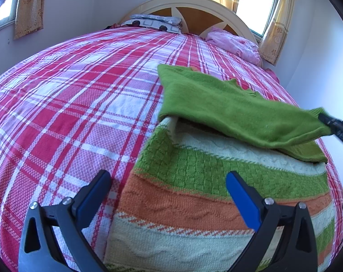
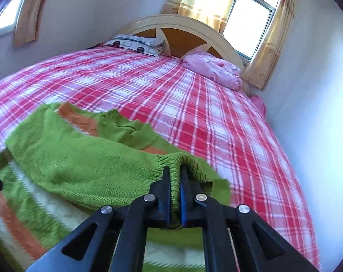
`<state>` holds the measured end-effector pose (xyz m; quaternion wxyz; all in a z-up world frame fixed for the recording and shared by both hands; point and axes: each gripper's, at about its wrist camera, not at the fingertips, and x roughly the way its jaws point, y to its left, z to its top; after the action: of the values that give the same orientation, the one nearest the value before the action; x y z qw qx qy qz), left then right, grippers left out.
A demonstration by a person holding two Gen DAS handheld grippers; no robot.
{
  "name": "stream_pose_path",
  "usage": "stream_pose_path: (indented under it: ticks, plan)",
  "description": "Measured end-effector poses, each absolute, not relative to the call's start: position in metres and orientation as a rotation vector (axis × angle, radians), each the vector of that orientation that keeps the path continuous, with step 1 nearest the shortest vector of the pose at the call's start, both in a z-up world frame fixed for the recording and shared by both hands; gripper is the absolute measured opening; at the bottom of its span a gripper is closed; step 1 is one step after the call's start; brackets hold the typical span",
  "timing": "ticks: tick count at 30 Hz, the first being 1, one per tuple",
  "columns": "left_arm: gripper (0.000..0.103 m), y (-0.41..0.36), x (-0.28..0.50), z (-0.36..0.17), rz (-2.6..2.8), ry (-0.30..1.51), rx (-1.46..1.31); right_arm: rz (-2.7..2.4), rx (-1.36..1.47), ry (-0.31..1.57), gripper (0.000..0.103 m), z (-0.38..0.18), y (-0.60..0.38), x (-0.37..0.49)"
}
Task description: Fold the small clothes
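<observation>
**Green sleeve held over a striped sweater on the plaid bed**

At the far left, a yellow patterned curtain (image 1: 28,6) hangs beside a small window on the white wall. The red, pink and white plaid bedspread (image 1: 69,95) covers the bed and fills most of both views. At its far end stand a cream and brown arched wooden headboard (image 1: 194,11), a grey and white patterned pillow (image 1: 155,21) and a crumpled pink cloth (image 1: 235,43).

Low in the left wrist view, the left gripper (image 1: 169,187) has its blue-padded jaws spread wide apart with nothing between them. Its left finger hangs over the bedspread, its right finger over the sweater.

The knitted sweater with green, orange and cream stripes (image 1: 194,195) lies flat on the bedspread, near the bed's right side. Its plain green sleeve (image 1: 228,111) is lifted and stretched across the body of the garment, with a shadowed gap beneath it.

Further right, the right gripper (image 2: 176,181) is clamped tight on the sleeve's ribbed green cuff (image 2: 187,161), the knit bunched between its blue pads. In the left wrist view, its black tip shows at the right edge, pinching the sleeve end.
</observation>
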<state>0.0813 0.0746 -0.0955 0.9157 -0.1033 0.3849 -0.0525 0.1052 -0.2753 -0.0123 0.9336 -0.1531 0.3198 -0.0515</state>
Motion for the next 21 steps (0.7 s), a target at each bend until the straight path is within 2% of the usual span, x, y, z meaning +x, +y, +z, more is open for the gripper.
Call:
stream_pose_path:
  ticks: [3, 5, 6, 7, 8, 10, 13, 17, 21]
  plan:
    - [0.103, 0.074, 0.082, -0.096, -0.108, 0.793, -0.211, -0.095, -0.336, 0.717, 0.007, -0.042, -0.283, 0.120]
    - [0.103, 0.075, 0.081, -0.096, -0.107, 0.793, -0.210, -0.087, -0.327, 0.836, 0.015, -0.073, -0.290, 0.137]
    - [0.103, 0.075, 0.082, -0.096, -0.107, 0.794, -0.209, -0.091, -0.316, 0.880, 0.015, -0.086, -0.294, 0.142]
    - [0.103, 0.075, 0.082, -0.096, -0.108, 0.794, -0.209, -0.088, -0.304, 0.852, 0.018, -0.086, -0.296, 0.140]
    - [0.103, 0.074, 0.082, -0.095, -0.109, 0.794, -0.210, -0.102, -0.289, 0.858, 0.029, -0.081, -0.300, 0.141]
    - [0.103, 0.075, 0.083, -0.095, -0.110, 0.795, -0.213, -0.122, -0.259, 0.866, 0.043, -0.072, -0.308, 0.141]
    - [0.103, 0.074, 0.083, -0.095, -0.110, 0.796, -0.214, -0.158, -0.147, 0.799, 0.044, -0.042, -0.324, 0.118]
    - [0.103, 0.074, 0.083, -0.095, -0.110, 0.796, -0.214, -0.106, 0.020, 0.665, 0.044, 0.008, -0.335, 0.039]
    - [0.103, 0.074, 0.082, -0.095, -0.110, 0.800, -0.212, -0.069, 0.071, 0.630, 0.045, 0.029, -0.327, -0.040]
